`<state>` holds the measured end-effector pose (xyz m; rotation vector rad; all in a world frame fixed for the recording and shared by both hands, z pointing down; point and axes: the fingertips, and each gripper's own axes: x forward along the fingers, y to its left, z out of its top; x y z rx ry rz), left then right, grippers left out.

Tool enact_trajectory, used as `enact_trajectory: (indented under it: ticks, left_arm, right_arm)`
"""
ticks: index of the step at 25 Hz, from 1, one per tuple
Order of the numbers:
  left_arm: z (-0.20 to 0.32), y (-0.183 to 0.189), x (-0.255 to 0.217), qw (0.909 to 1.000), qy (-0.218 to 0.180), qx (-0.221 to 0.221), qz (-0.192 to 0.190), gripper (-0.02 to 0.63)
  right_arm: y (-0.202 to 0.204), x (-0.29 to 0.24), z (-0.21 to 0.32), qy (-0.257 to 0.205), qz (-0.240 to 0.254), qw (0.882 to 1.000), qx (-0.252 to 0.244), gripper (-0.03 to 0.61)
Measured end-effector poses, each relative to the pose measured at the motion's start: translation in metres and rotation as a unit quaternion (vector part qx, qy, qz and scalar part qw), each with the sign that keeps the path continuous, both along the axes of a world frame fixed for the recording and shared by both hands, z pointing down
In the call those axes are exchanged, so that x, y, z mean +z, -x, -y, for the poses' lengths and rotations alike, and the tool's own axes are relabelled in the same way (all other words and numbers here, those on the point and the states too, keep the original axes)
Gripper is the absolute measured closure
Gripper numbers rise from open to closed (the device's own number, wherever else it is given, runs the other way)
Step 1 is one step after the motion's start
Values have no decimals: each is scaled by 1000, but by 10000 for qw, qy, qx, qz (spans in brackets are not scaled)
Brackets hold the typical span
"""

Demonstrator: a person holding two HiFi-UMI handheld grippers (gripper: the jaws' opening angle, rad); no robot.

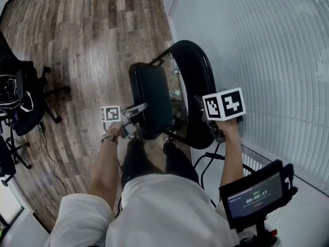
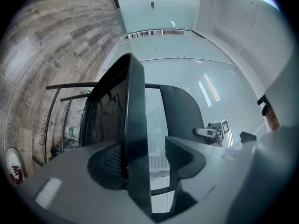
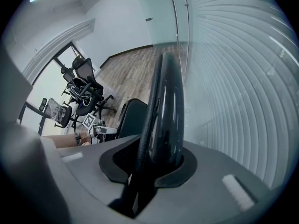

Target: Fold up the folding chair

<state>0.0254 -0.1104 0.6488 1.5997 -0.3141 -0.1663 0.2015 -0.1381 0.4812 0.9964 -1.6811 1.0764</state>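
Two risks stand out for the black folding chair, with its padded seat and glossy curved plastic backrest; first, the seat, tipped nearly upright, could drop open again, since the left gripper has its jaws apart around the seat's edge, one pad against it and the other standing clear, so nothing clamps it; second, the shiny backrest rim could slide in the right gripper, whose jaws are closed tight on it from above, and the whole chair might then tip against the ribbed translucent wall just beside it. Seat and backrest look close to parallel but apart, so I judge the fold to be most of the way done; thin black metal frame tubes show beyond the seat. It stands on the grey-brown wood-plank floor, directly before the person's legs.
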Motion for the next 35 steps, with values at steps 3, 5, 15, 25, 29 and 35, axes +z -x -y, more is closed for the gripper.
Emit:
enact_trajectory:
  ticks: [3, 5, 15, 25, 29, 35]
  left_arm:
    - [1, -4, 0, 9999, -82, 52, 49, 387]
    - [1, -6, 2, 9997, -168, 96, 142, 387]
    - [4, -30, -1, 9965, -495, 620, 254, 420]
    - [6, -62, -7, 9927, -701, 975, 128, 420]
    - [6, -69, -8, 9918, -729, 1038, 122, 420]
    - [6, -73, -7, 9926, -671, 1010, 77, 420]
  right_arm:
    - [-1, 0, 0, -2, -19, 10000, -2, 511]
    - [-2, 0, 0, -4, -28, 10000, -8, 511]
    - [-6, -3, 3, -31, -128, 9999, -43, 508]
    - [-13, -6, 3, -53, -245, 9997, -53, 506]
    - [-14, -6, 3, -54, -266, 9996, -57, 506]
    - [-15, -5, 2, -53, -288, 9996, -50, 506]
